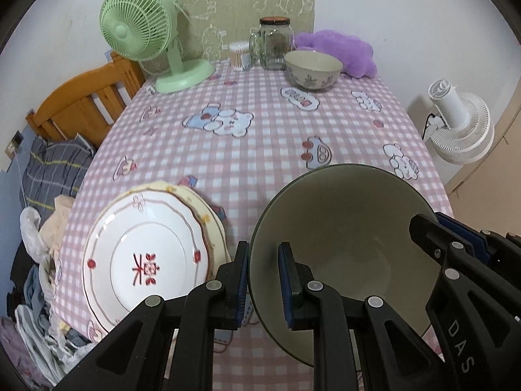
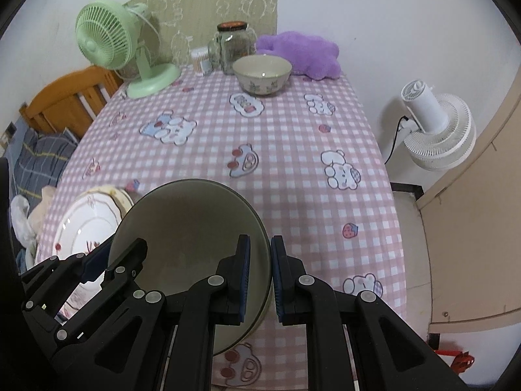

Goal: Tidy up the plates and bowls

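Above the near edge of the pink checked tabletop (image 2: 293,150), a large dark-rimmed grey ceramic bowl (image 1: 351,244) is held by its rim, clamped between the fingers of the left gripper (image 1: 263,280) and right gripper (image 2: 260,277); white stacked plates (image 1: 146,257) lie left.

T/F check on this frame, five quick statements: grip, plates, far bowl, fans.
1. Both grippers, left gripper and right gripper, clamp the rim of the large green bowl. True.
2. The white plate lies alone on the tablecloth. False: it rests on a yellowish plate.
3. The patterned small bowl stands near the glass jar. True.
4. The green fan stands on the floor. False: it stands on the table.
5. The large green bowl holds food. False: it is empty.
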The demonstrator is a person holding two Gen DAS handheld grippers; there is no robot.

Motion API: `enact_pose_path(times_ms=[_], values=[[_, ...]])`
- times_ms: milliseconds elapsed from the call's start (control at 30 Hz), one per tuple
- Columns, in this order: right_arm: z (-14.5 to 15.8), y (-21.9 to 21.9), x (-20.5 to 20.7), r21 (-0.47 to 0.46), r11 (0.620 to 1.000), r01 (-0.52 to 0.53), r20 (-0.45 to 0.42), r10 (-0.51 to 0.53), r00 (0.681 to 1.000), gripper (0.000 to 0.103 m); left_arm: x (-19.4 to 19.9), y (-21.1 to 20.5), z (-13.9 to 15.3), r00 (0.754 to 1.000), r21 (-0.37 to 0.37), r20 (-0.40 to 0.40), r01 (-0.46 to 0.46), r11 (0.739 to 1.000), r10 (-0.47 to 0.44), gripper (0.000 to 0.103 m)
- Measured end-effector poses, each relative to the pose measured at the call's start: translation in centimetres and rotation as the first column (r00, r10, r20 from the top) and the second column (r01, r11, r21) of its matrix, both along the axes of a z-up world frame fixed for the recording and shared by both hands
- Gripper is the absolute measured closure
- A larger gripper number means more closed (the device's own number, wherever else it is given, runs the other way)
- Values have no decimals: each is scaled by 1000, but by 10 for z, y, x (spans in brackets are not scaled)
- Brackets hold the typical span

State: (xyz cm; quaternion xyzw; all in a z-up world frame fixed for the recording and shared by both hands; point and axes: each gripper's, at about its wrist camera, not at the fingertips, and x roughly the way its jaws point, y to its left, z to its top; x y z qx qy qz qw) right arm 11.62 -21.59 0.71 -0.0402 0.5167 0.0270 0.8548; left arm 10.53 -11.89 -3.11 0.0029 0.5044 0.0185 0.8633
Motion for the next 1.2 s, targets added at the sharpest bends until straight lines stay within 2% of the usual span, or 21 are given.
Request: enact_pose_path(times_ms=[300, 567, 1000, 1100, 1200], values=[[-21, 1, 1, -7, 999, -46, -59, 45, 997, 87, -2, 1, -20, 998, 27, -49, -39, 999, 40, 88], [-35, 2, 4, -15, 999, -43, -97, 41, 994, 87, 2, 0, -33, 996, 26, -83, -27, 999, 29, 88], [-40, 0, 6, -24, 1000, -12, -82, 10, 997, 87, 5, -1, -37, 998, 18, -59, 18, 1000, -17, 87], [-40, 1, 5, -29, 1000, -9, -87, 6, 996, 86, 5, 0, -36, 997, -7, -62, 38, 999, -38, 78], [-40, 2, 5, 4, 1000, -9, -98, 10, 995, 74, 5, 0, -32, 996, -40, -59, 69, 997, -71, 63]])
